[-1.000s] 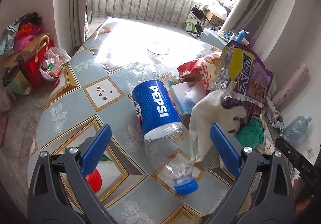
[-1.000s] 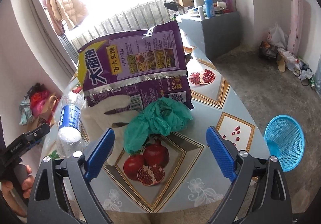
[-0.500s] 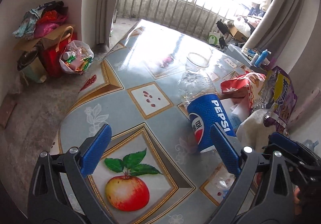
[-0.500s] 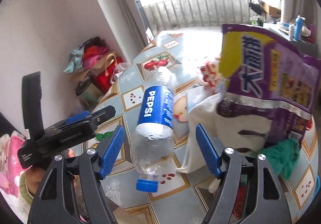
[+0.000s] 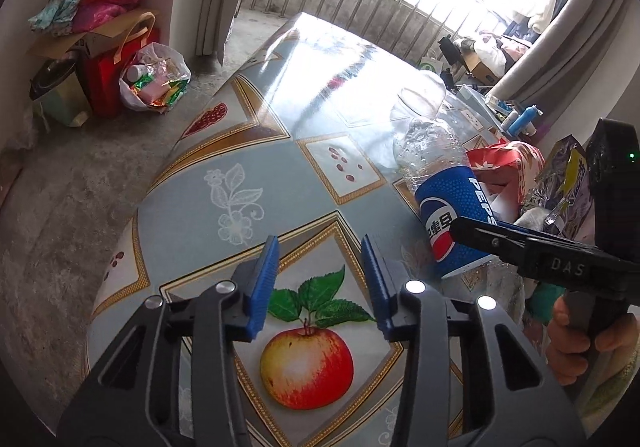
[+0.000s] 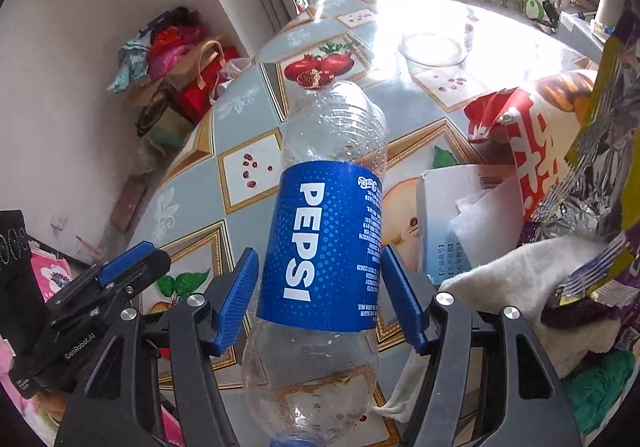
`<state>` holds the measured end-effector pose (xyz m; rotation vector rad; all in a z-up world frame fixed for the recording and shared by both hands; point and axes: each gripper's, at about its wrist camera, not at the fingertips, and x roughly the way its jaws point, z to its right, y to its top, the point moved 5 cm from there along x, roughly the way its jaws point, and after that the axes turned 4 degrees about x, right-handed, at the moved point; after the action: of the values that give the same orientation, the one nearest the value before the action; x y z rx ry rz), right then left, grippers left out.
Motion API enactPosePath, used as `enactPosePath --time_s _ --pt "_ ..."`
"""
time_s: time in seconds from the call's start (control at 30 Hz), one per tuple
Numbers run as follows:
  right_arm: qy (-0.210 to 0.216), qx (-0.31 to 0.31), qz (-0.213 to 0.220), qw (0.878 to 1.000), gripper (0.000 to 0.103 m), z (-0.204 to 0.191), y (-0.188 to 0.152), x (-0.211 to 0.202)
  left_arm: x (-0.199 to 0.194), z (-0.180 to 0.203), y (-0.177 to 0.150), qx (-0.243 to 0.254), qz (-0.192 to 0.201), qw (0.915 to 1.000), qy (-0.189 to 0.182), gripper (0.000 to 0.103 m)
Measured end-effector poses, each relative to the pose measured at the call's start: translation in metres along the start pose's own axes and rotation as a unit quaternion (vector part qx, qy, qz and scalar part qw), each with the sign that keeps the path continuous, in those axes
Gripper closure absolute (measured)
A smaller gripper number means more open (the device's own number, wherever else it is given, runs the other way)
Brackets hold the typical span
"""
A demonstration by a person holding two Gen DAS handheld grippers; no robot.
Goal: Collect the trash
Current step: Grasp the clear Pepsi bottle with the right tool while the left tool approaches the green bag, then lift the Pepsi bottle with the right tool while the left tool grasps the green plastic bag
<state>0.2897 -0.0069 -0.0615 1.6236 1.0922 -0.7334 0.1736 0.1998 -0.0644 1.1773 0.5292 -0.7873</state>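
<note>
An empty clear Pepsi bottle (image 6: 324, 243) with a blue label lies on the fruit-patterned table (image 6: 248, 171), cap toward me. My right gripper (image 6: 320, 299) straddles the label, its blue pads close to both sides; contact cannot be made out. In the left wrist view the bottle (image 5: 448, 215) lies at the right with the right gripper's arm (image 5: 540, 251) across it. My left gripper (image 5: 318, 287) is partly closed and empty above the apple picture (image 5: 306, 363). A purple snack bag (image 6: 604, 151), a red wrapper (image 6: 532, 127), a white cloth (image 6: 520, 279) and a green bag (image 6: 600, 387) lie to the right.
A glass dish (image 6: 434, 47) sits at the table's far side. A white box (image 6: 460, 223) lies beside the bottle. On the floor at left are a bag of trash (image 5: 154, 81), a red bag (image 5: 116, 59) and piled clothes (image 5: 88, 3). Window bars stand behind.
My right gripper has moved in over the bottle and narrowed around its label. My left gripper has narrowed from wide open and has swung left, away from the bottle.
</note>
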Motion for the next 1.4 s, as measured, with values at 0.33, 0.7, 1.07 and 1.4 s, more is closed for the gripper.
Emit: enactPosePath --time_s 0.33,0.7,1.07,1.4 --pt "0.053 0.014 0.012 0.998 0.047 -0.003 -0.034 -0.049 -0.014 0.04 -0.014 0.029 -0.013 0.9978 -0.059 0.074" --pt "0.025 0.115 0.112 0.987 0.047 0.084 -0.143 -0.188 -0.017 0.16 -0.034 0.149 -0.026 0.975 -0.163 0.074" --pt "-0.003 0.348 0.16 0.924 0.046 0.221 -0.188 -0.213 0.02 0.29 -0.061 0.312 -0.043 0.9301 -0.189 0.063" --pt "0.009 0.389 0.153 0.908 0.043 0.249 -0.185 -0.169 0.056 0.327 -0.093 0.439 -0.043 0.8923 -0.097 0.054"
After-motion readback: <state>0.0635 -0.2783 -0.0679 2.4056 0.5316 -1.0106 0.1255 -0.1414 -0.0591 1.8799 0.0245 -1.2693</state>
